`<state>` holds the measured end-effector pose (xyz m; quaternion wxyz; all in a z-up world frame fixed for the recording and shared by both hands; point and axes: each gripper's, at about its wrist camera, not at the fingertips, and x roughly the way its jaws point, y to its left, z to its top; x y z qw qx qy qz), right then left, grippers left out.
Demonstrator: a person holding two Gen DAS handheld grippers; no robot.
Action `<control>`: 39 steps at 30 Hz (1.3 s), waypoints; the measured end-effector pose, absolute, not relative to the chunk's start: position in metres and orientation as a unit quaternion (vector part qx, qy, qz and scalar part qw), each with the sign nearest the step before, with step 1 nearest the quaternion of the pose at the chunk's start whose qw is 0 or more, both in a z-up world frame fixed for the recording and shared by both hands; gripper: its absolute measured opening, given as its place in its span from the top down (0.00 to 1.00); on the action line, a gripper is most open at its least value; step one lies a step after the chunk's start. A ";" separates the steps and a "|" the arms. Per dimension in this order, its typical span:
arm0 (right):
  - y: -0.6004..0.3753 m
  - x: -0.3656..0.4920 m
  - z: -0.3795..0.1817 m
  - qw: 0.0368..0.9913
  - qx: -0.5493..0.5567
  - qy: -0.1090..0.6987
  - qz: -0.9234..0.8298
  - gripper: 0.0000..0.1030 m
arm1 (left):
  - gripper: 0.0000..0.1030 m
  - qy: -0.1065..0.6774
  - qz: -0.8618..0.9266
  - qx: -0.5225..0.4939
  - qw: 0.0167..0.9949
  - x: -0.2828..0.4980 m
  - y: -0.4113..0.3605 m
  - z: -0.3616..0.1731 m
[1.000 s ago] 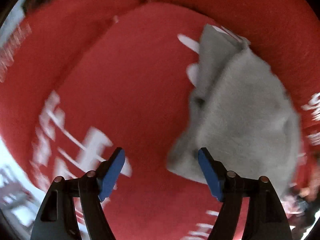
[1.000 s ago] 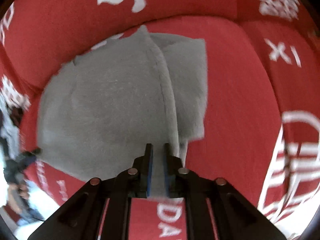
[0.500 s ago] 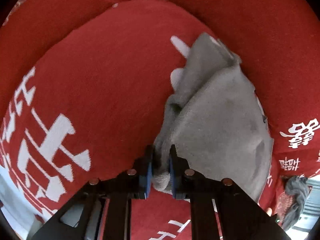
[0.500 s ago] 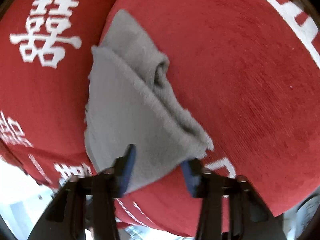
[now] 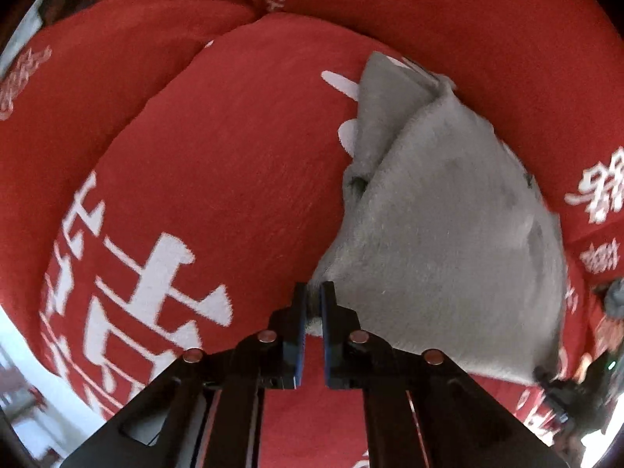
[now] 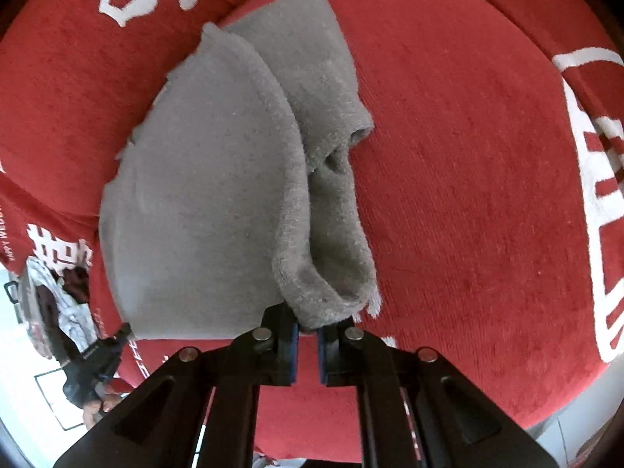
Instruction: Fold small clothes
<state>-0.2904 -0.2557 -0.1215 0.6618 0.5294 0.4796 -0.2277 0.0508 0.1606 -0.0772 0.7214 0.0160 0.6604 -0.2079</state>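
A small grey fleece garment (image 5: 440, 218) lies partly folded on a red cushion. My left gripper (image 5: 312, 304) is shut on its near left corner. In the right wrist view the same garment (image 6: 218, 195) shows a rolled, doubled edge on its right side, and my right gripper (image 6: 306, 329) is shut on the near end of that roll. Both grippers have blue pads. The far part of the garment rests on the cushion.
The red cushion (image 5: 218, 163) bears white characters (image 5: 156, 280) and is ringed by a raised red rim (image 5: 468, 11). The other gripper and hand show at the lower right (image 5: 577, 397) and at the lower left (image 6: 93, 366) beside a pale floor.
My left gripper, open a second ago, has shut on the garment's corner and stays shut. My right gripper let go, opened, and has shut again on the rolled edge.
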 end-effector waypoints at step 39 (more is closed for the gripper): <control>-0.302 -0.207 -0.103 0.731 0.407 0.521 -0.168 0.95 | 0.92 0.617 -0.211 0.176 0.737 0.124 0.034 -0.068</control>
